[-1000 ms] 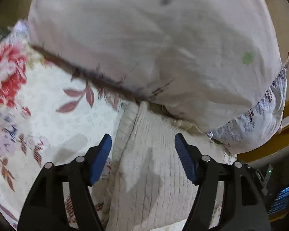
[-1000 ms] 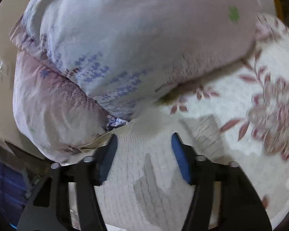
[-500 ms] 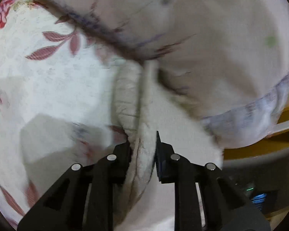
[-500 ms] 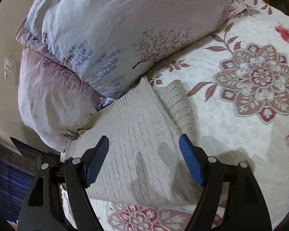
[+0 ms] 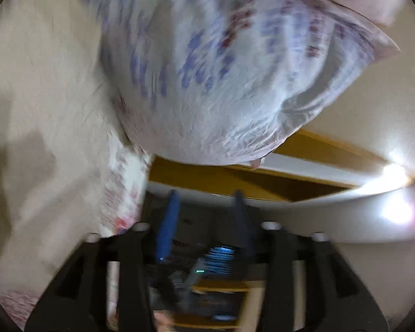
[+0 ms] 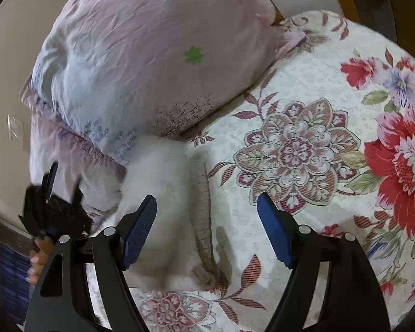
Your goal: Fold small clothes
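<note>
Beside pillow (image 6: 152, 63), seemingly knitted garment (image 6: 163, 207)

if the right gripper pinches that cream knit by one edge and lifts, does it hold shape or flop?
Likely flops: the cream knit lies soft and rumpled on the floral bedspread, with a limp folded strip along its right side. Probably light for its size. The ribbed texture suggests it won't slip much between the blue pads of the right gripper, now open above it.

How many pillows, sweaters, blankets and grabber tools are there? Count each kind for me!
Pillows: 2, the top pillow and the lower pillow
Sweaters: 1, the white sweater
Blankets: 1, the flowery blanket
Grabbers: 2, the left gripper and the right gripper
Total: 6
</note>
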`<action>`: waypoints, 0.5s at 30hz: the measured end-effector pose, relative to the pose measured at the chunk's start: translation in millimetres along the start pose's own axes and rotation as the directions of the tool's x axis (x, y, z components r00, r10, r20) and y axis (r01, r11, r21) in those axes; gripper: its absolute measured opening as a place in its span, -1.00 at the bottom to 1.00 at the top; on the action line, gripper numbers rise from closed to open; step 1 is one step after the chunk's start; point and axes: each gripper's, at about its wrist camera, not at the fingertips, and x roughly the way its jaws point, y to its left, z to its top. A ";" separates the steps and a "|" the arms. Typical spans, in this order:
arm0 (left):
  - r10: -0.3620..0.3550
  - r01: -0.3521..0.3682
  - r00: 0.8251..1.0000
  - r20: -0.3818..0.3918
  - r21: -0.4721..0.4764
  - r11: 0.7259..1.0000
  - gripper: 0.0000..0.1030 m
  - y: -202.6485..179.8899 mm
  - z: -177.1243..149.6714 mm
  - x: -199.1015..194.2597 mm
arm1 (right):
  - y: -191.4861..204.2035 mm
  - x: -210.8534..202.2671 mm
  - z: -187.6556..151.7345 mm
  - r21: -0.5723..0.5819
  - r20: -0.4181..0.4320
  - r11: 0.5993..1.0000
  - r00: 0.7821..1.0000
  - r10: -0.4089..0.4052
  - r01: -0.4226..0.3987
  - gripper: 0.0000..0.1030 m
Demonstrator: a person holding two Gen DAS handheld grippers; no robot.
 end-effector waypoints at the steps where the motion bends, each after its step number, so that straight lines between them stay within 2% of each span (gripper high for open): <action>1: 0.115 -0.120 0.992 0.053 0.103 0.987 0.40 -9.8 0.7 -18.1 | -2.2 2.5 1.6 0.010 -0.015 1.000 1.000 0.015 -0.014 0.63; 2: 0.193 -0.204 0.977 0.087 0.152 0.967 0.55 -16.4 1.4 -32.3 | -3.3 6.9 2.7 0.016 -0.039 1.000 0.999 0.025 -0.025 0.63; 3: 0.319 -0.345 0.937 0.143 0.227 0.911 0.57 -23.1 3.4 -51.7 | -2.9 16.1 4.2 0.018 -0.080 0.999 0.996 0.045 -0.044 0.63; 4: 0.419 -0.456 0.889 0.183 0.272 0.848 0.57 -24.8 3.6 -62.2 | -2.1 24.7 4.7 0.016 -0.119 0.998 0.991 0.061 -0.060 0.63; 6: 0.544 -0.589 0.808 0.226 0.309 0.746 0.58 -21.3 2.2 -76.5 | 3.5 49.7 5.2 0.008 -0.205 0.997 0.976 0.074 -0.073 0.63; 7: 0.588 -0.629 0.777 0.226 0.318 0.709 0.58 -16.1 1.5 -78.7 | 6.9 60.9 4.9 0.004 -0.238 0.997 0.968 0.080 -0.081 0.63; 8: 0.641 -0.671 0.738 0.210 0.333 0.663 0.58 -6.3 -0.9 -76.9 | 10.2 71.4 4.2 -0.001 -0.264 0.997 0.962 0.075 -0.078 0.63; 10: 0.694 -0.699 0.700 0.167 0.360 0.618 0.58 8.7 -5.2 -69.3 | 18.1 92.9 0.7 -0.016 -0.316 0.997 0.946 0.067 -0.076 0.63; 12: 0.713 -0.698 0.690 0.125 0.379 0.608 0.58 20.0 -9.1 -52.9 | 25.1 108.3 -6.1 -0.033 -0.350 0.997 0.935 0.054 -0.070 0.61; 13: 0.726 -0.699 0.679 0.108 0.396 0.595 0.58 27.0 -12.1 -40.7 | 29.1 109.0 -9.1 -0.062 -0.337 0.996 0.941 0.039 -0.063 0.58; 14: 0.733 -0.702 0.672 0.105 0.407 0.585 0.58 30.7 -13.5 -33.6 | 33.8 109.8 -13.0 -0.103 -0.331 0.993 0.943 0.021 -0.059 0.36; 15: 0.738 -0.704 0.666 0.104 0.415 0.577 0.57 36.5 -14.6 -23.2 | 31.8 110.8 -15.7 -0.079 -0.338 0.995 0.941 0.034 -0.064 -0.15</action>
